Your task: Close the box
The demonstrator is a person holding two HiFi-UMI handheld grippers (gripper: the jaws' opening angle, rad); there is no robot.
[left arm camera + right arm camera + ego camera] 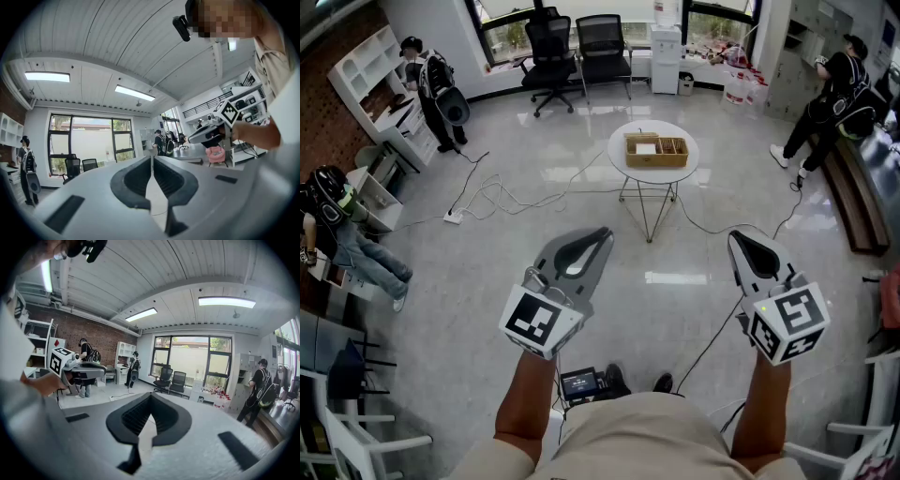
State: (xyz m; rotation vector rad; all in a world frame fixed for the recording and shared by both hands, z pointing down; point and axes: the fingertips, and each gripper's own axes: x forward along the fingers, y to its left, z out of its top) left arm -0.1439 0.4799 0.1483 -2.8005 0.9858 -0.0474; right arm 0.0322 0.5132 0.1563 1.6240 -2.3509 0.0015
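Box (pixel 656 150) well ahead, nothing gripped yet
The left gripper (pixel 602 234) is clenched on nothing; the open wooden box sits on the round counter (pixel 623 173) well ahead between both, long side crosswise, seemingly slightly nearer the left; the right gripper (pixel 739 240) is clenched empty too.

A round white table (pixel 619 156) stands on thin legs on the glossy floor (pixel 487 272). Behind it, two black office chairs (pixel 551 49) sit by the window, next to a white water dispenser (pixel 666 58) and some water bottles (pixel 744 89). Cables (pixel 514 197) trail from a power strip (pixel 453 217) toward the table. One person (pixel 433 92) stands at the white shelves (pixel 364 73) on the left, another (pixel 349 239) is lower left, and a third (pixel 836 94) stands on the right by a bench (pixel 855 199).
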